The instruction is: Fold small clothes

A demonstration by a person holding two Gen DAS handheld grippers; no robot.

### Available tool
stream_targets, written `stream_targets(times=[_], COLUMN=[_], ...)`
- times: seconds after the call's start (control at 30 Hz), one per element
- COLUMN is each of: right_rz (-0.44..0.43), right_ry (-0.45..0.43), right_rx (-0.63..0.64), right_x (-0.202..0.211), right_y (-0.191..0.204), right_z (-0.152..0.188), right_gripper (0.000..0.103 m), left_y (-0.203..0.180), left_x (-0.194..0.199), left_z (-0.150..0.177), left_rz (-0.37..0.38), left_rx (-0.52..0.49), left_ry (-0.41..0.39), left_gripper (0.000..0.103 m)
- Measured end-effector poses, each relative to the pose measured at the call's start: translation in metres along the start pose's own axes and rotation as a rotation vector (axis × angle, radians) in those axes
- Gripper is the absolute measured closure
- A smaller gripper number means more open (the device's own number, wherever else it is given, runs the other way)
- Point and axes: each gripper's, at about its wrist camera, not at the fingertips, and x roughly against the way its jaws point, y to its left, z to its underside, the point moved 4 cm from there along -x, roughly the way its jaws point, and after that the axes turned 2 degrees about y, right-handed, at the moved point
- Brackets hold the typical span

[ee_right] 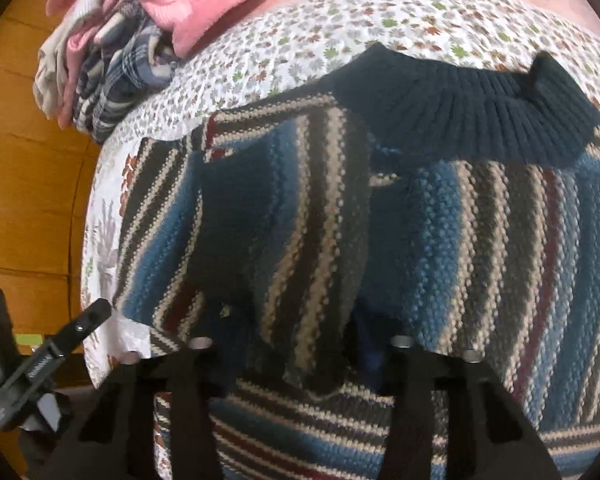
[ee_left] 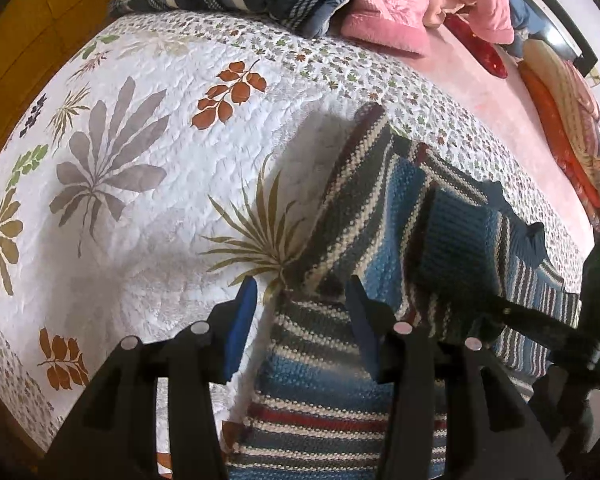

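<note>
Our left tongs hang wide apart over the soft, floppy striped sweater on the bed, our right tongs hide under its folds, so we cannot tell their grip, and we should pinch a thick edge.

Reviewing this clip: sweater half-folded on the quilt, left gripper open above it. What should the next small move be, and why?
Probably lower the left gripper and close on the striped sweater edge below it. Its jaws stand open over the edge near the quilt; a striped flap drapes over the right gripper, hiding its fingertips.
</note>
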Motion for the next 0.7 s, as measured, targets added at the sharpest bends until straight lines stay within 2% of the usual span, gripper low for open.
stream_targets(times=[0.03,0.1,0.23,0.43,0.57,0.7], right_rz=[-0.002,-0.007,-0.027,0.024,0.067,0.119], right_ry=[-0.005,-0.018,-0.065,-0.129,-0.099,-0.054], right_rx=[0.009,0.028,0.07,0.088,0.037,0.01], right_x=[0.002,0.009,0.038,0.08,0.073,0.055], right_y=[0.002,0.005,0.006,-0.02,-0.052,-0.071], right_z=[-0.001,0.0,0.004,0.009,0.009,0.013], right_gripper=[0.074,0.079,0.081,0.081,0.081,0.071], left_y=[0.001,0.002,-0.001,-0.023,-0.031,-0.032], left_x=[0.0,-0.002,-0.004,-0.015,-0.021,-0.019], left_z=[0.0,0.002,0.003,0.012,0.018,0.019], left_rz=[-0.002,-0.014,-0.017,-0.06,-0.068,-0.061], left_rx=[0.0,-0.001,-0.007,-0.121,-0.16,-0.163], left_ry=[0.001,0.002,0.003,0.003,0.018,0.02], left_gripper=[0.056,0.056,0.056,0.056,0.056,0.056])
